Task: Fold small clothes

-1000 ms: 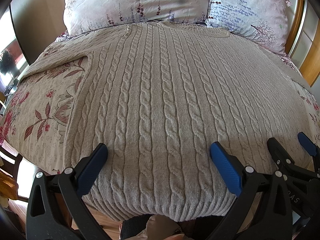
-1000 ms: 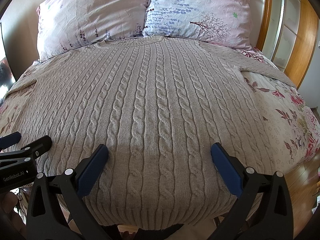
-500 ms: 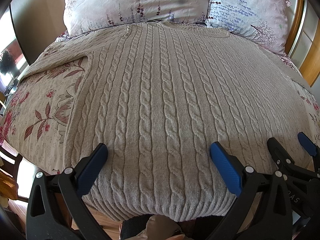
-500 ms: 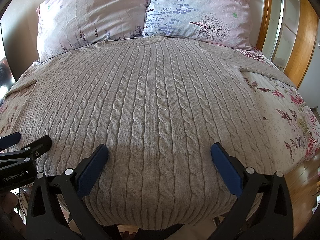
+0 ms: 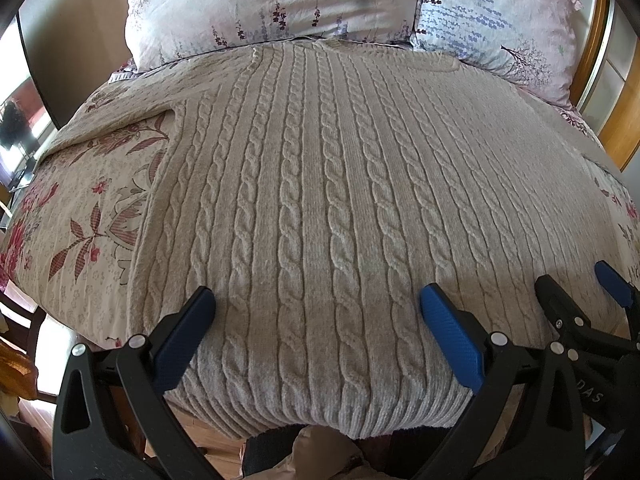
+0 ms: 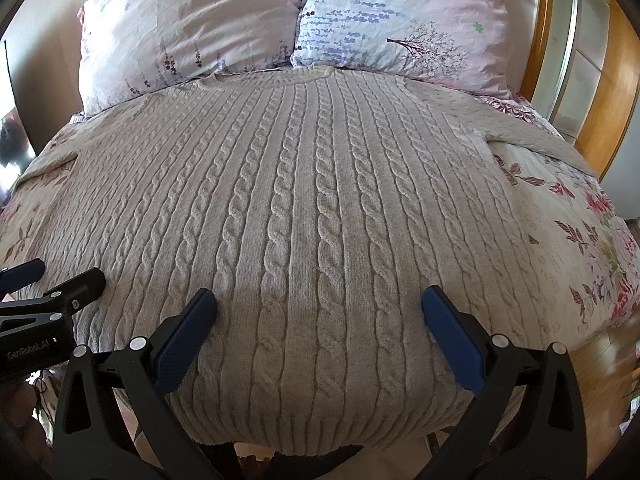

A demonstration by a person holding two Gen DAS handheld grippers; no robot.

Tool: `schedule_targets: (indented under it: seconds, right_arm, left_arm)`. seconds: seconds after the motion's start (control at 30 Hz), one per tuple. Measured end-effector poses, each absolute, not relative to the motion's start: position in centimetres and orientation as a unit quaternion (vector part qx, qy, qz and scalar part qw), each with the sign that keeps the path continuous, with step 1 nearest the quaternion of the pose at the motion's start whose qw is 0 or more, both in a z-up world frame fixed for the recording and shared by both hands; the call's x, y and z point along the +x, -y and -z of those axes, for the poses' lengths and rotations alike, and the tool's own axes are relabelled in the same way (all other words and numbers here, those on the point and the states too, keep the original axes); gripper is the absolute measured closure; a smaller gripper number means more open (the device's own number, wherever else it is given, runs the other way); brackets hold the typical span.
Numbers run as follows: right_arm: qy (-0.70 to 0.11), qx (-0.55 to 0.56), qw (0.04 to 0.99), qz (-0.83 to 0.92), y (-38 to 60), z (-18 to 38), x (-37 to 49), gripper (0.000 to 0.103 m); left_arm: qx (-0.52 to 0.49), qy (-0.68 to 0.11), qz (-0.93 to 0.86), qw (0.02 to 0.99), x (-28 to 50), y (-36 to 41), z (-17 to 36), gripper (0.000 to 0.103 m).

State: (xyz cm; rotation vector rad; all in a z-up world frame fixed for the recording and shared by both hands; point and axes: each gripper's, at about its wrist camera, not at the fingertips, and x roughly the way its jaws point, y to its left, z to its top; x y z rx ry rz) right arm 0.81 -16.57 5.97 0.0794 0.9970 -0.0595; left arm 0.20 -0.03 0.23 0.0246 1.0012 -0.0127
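Centrally, a beige cable-knit sweater [image 5: 320, 208] was seen laid flat and face up on a floral bedspread [image 5: 80, 216], its neckline touching two pale patterned pillows [image 6: 192, 28] at the headboard end and its ribbed hem [image 5: 328, 412] draped over the near edge of the bed. Vertical rope-like cables were separated by plain knit bands, and the fabric was shown smooth, without folds across the body. One sleeve [image 5: 132, 100] was extended outward over the bedspread on the left side, and the other sleeve [image 6: 532, 136] was spread toward the wooden bed frame [image 6: 600, 92] on the right. The left gripper [image 5: 316, 332] was held with its blue-padded fingers [image 5: 184, 340] spread wide above the hem region, nothing being clasped between them. The right gripper [image 6: 318, 332] was likewise held wide apart over the lower sweater, just beside the left one, with nothing gripped.
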Motion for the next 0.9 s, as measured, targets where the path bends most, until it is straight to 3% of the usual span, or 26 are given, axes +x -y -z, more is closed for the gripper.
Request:
schedule_targets:
  seconds: [0.7,0.77,0.9]
  right_arm:
    - [-0.480,0.044,0.875,-0.052,18.0,-6.4,1.8,0.001]
    - [-0.479,0.079,0.873,-0.058,19.5,-6.8,2.3,0.014]
    - [-0.468,0.176,0.866,-0.021,25.9,-8.1,4.5,0.020]
  left_arm:
    - [0.017,-0.459,0.035,0.887,-0.1,-0.5,-0.2,0.002]
    - [0.004,-0.453,0.047,0.890,0.2,-0.9,-0.5,0.002]
    - [-0.049,-0.431,0.091,0.896,0.9,-2.3,-1.5,0.002]
